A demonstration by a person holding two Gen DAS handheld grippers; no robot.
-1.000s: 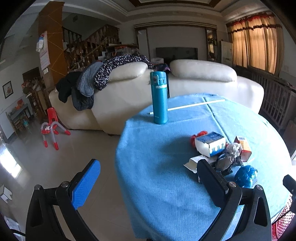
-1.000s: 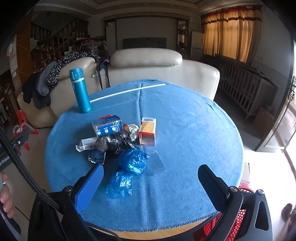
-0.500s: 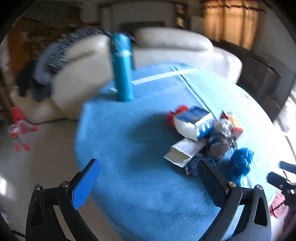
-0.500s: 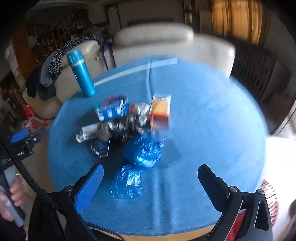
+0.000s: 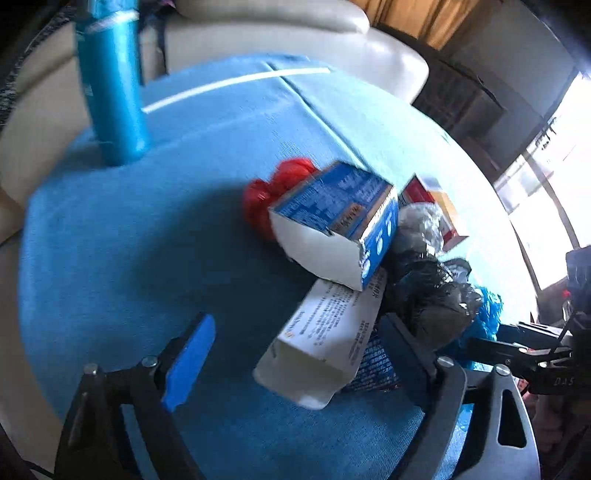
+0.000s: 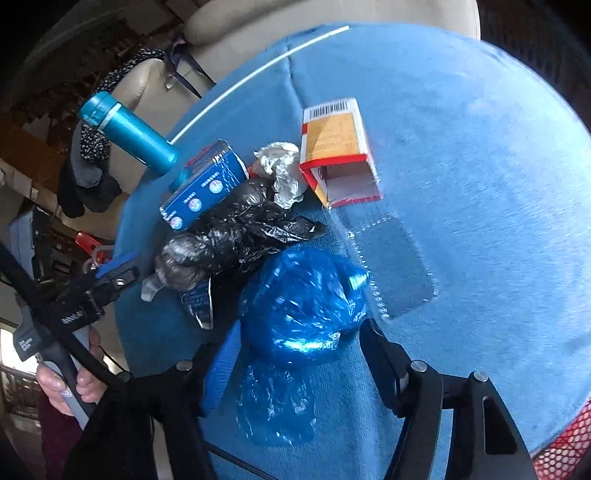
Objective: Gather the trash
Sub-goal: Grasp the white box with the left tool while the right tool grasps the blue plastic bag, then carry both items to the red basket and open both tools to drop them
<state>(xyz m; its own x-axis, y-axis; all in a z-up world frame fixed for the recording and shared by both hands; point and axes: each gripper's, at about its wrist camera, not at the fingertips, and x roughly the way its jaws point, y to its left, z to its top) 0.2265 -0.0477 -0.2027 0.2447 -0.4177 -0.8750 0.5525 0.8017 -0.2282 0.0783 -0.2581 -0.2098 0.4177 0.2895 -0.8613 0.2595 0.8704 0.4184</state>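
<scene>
A heap of trash lies on the round table's blue cloth (image 5: pixel 110 258). My left gripper (image 5: pixel 299 362) hangs over a long white carton (image 5: pixel 325 339); its jaws are closing, and the blue pad (image 5: pixel 188 362) stands clear of the carton. My right gripper (image 6: pixel 303 365) straddles a crumpled blue plastic bag (image 6: pixel 303 302); its jaws are closing with both fingers close beside the bag. Also in the heap are a blue-and-white box (image 5: pixel 332 221), a black bag (image 6: pixel 229 236), a red wad (image 5: pixel 273 192), foil (image 6: pixel 280 170) and an orange box (image 6: pixel 336 147).
A blue flask (image 5: pixel 110 81) stands upright near the table's far left edge. A clear plastic tray (image 6: pixel 391 266) and a flat blue wrapper (image 6: pixel 273 406) lie by the blue bag. A red mesh basket (image 6: pixel 561 443) sits below the table's near edge. A cream sofa (image 5: pixel 295 33) stands behind.
Both grippers have dropped and tipped down toward the heap. The left now frames the white carton and the right frames the blue bag. Both pairs of jaws stand narrower, the right much more.
</scene>
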